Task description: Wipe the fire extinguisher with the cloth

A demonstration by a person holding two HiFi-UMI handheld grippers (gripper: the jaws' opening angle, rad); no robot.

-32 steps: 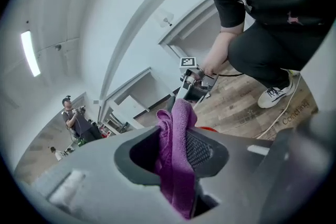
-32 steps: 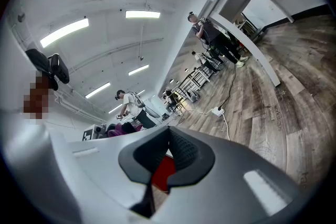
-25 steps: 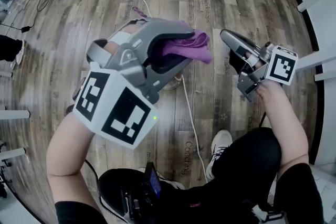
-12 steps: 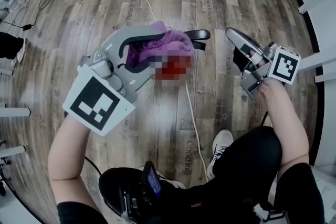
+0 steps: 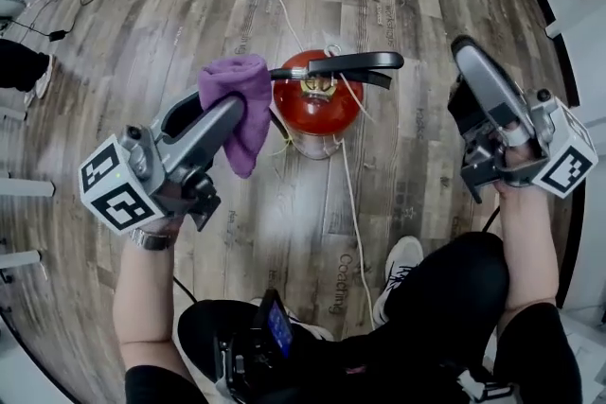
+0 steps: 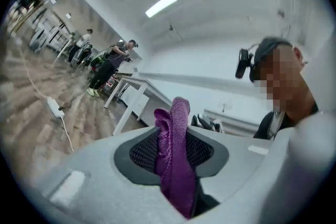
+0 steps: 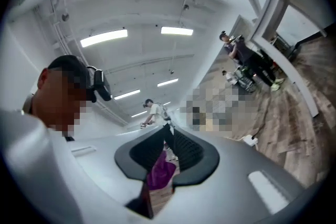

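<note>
The fire extinguisher (image 5: 317,104) has the cloth (image 5: 237,99) held beside its top, clamped in the left gripper (image 5: 227,114) for wiping. The right gripper (image 5: 466,61), held clear, has empty jaws that have just been opening.

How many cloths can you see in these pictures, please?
1: the purple cloth is pinched in the left gripper, beside the red fire extinguisher. No other shows.

Purple cloth (image 5: 237,107) — beside upright red extinguisher (image 5: 317,112)
</note>
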